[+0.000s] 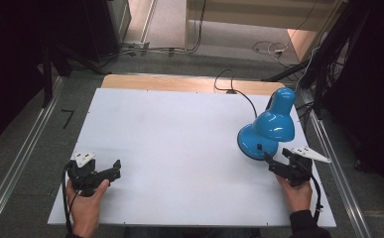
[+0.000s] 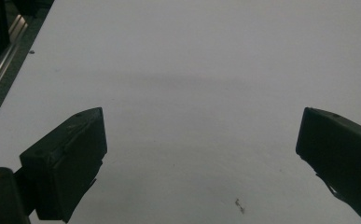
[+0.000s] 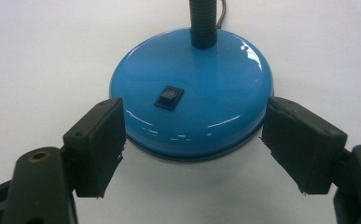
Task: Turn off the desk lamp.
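- Nearest the camera in the high view, at the near left, a hand [image 1: 85, 201] grips the left gripper [image 1: 116, 168], which rests low over the white table [image 1: 169, 144] near its near-left corner.
- Its jaws stand wide apart in the left gripper view, with bare white table surface between them; the left gripper [image 2: 201, 140] has hold of nothing.
- Right of the middle, toward the table's right edge, stands the blue desk lamp [image 1: 269, 130], its round base [image 1: 254, 146] flat on the table and its shade [image 1: 276, 121] leaning over the base.
- A black cord [image 1: 239, 94] runs from the lamp toward the far edge of the table.
- At the near right, another hand [image 1: 296, 193] holds the right gripper [image 1: 274, 161] just near of the lamp base.
- In the right gripper view, the right gripper [image 3: 192, 135] is spread wide, one jaw on each side of the base [image 3: 192, 93]; both jaw tips sit very close to the base's rim, and I cannot tell whether they touch it.
- A black rocker switch [image 3: 169, 97] sits on top of the base, facing the right gripper, with the black flexible neck [image 3: 202, 23] rising behind it.
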The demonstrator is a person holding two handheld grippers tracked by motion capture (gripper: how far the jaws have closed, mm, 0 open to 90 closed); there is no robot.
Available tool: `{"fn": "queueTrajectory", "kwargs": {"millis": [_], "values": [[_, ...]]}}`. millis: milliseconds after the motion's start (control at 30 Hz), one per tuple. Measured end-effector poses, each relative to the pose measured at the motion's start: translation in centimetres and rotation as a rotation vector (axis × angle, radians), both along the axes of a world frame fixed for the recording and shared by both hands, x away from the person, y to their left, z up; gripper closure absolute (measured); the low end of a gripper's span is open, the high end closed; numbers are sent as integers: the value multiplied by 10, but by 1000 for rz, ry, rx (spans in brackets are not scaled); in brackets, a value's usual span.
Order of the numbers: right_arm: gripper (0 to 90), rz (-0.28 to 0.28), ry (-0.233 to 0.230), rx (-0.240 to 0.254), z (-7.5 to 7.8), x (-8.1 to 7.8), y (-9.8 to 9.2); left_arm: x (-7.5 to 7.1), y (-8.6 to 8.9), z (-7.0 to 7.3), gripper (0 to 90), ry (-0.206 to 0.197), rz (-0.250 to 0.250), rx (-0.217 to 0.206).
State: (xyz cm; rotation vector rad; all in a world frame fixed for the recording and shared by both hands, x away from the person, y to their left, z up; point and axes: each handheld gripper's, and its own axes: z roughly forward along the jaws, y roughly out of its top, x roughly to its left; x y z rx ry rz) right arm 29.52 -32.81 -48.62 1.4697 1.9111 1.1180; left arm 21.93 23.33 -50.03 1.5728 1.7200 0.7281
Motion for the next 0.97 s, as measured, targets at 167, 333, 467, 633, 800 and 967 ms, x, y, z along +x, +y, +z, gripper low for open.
{"fn": "queueTrajectory", "kwargs": {"millis": [167,333,467,633,800,967], "values": [[195,-1,3,0,0,-2,-4,0,0,0,22,0,-1,-1],[191,-8,0,-6,0,-5,-8,0,1,0,22,0,1,-5],[188,-19,3,-4,1,-7,-14,0,0,0,22,-1,2,-7],[188,-29,5,-10,0,-12,-22,0,1,1,23,-1,4,-8],[179,-36,18,-7,-2,-16,-31,0,0,0,22,-2,3,-7],[148,-62,-36,-11,-13,-20,-35,0,-1,1,23,-3,0,-7]]}}
